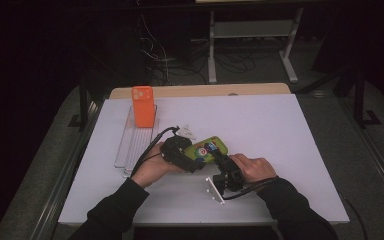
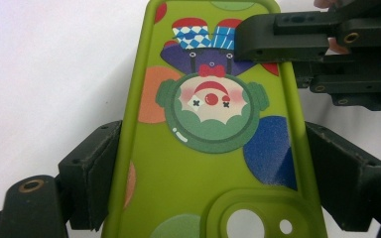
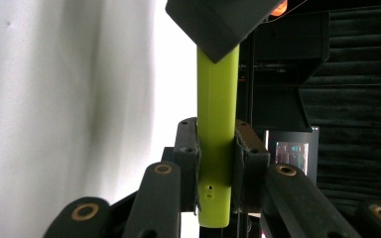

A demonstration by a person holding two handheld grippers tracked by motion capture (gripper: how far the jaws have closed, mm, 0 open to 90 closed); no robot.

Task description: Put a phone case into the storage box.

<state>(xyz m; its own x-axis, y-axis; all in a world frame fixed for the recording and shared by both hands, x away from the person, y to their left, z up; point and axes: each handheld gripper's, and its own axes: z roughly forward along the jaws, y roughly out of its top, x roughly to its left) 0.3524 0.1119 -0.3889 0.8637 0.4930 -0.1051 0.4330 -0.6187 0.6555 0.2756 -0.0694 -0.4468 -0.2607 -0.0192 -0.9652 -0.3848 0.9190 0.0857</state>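
A lime-green phone case (image 1: 211,147) with a clown print is held over the middle of the white table (image 1: 290,150) by both grippers. My left gripper (image 1: 199,154) spans its width, one pad pressed on each long side, as the left gripper view shows around the case (image 2: 203,168). The right gripper (image 1: 218,154) comes from the front right and pinches the case's thin edge. In the right gripper view its pads (image 3: 188,148) clamp both faces of the green case (image 3: 217,89). The right gripper (image 2: 287,44) reaches in over the case's far corner.
An orange phone case (image 1: 143,106) stands upright at the far end of a clear rack (image 1: 130,150) on the table's left. A small white object (image 1: 186,132) lies just behind the hands. Desk legs and cables fill the dark floor beyond the table.
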